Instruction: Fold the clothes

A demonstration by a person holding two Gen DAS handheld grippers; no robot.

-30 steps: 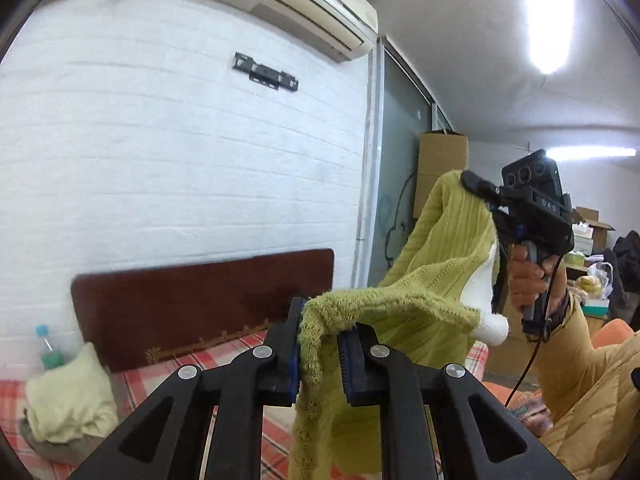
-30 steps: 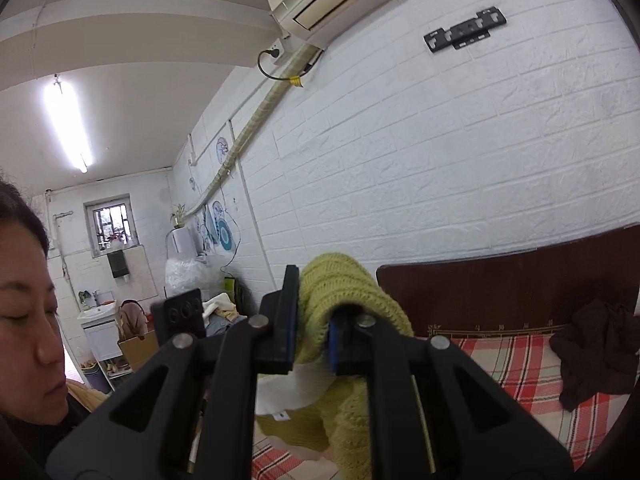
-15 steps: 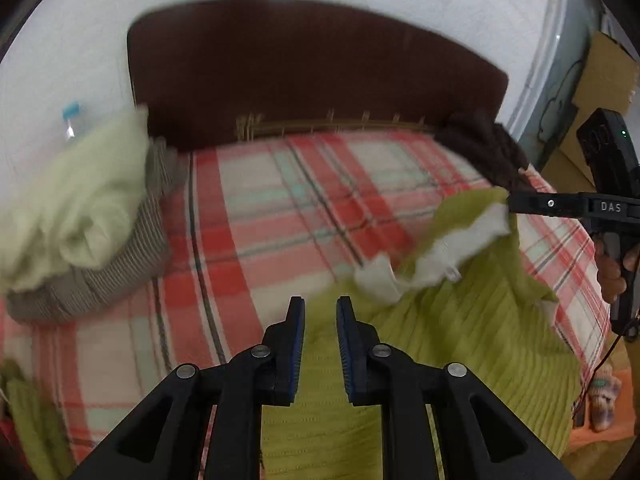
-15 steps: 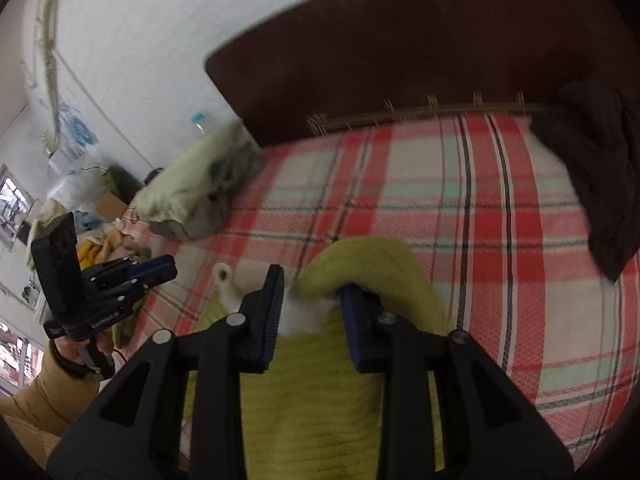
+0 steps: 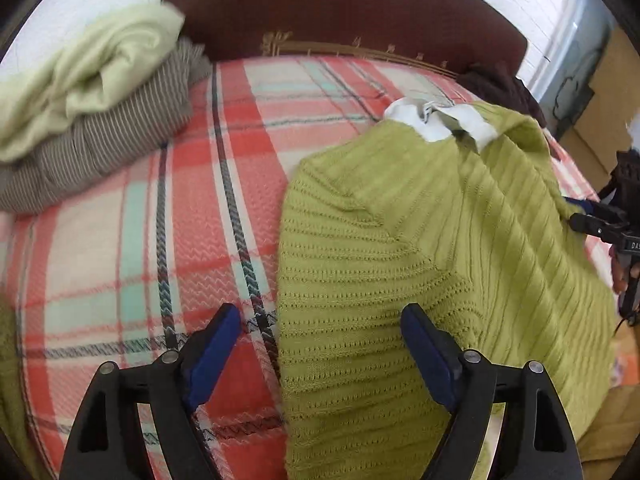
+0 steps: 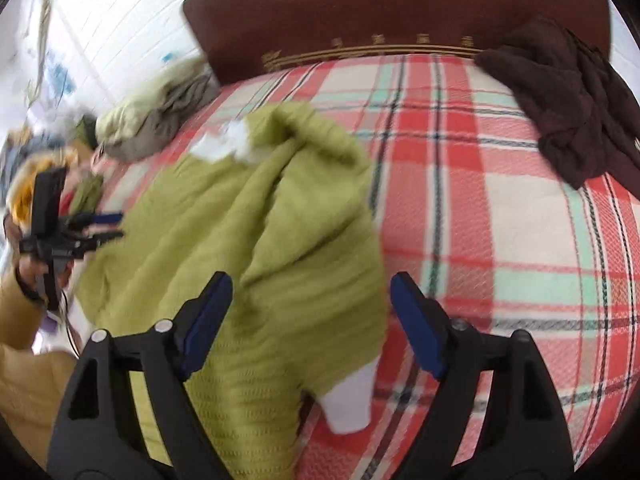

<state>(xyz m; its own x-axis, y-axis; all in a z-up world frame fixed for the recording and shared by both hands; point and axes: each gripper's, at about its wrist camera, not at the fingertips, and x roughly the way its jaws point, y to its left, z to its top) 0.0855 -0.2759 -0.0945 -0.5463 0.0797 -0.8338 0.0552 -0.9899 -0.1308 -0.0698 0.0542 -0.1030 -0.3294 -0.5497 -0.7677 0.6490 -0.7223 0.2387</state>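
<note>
A lime-green knit sweater (image 5: 420, 256) with a white collar (image 5: 440, 120) lies spread on the plaid bed (image 5: 140, 216); it also shows in the right wrist view (image 6: 260, 240). My left gripper (image 5: 320, 340) is open and empty, hovering over the sweater's left edge. My right gripper (image 6: 308, 316) is open and empty above the sweater's right side, where a white cuff (image 6: 352, 400) shows. The right gripper also shows in the left wrist view (image 5: 592, 216), and the left gripper in the right wrist view (image 6: 104, 224).
A pale green cloth on a striped grey garment (image 5: 92, 92) lies at the bed's left by the dark wooden headboard (image 5: 340, 8). A dark brown garment (image 6: 568, 100) lies at the bed's right. Cardboard boxes (image 5: 600, 92) stand beyond the bed.
Both grippers held the sweater up in the air, then lowered it onto the bed. Both have let go and opened wide; the sweater now lies spread on the blanket.
</note>
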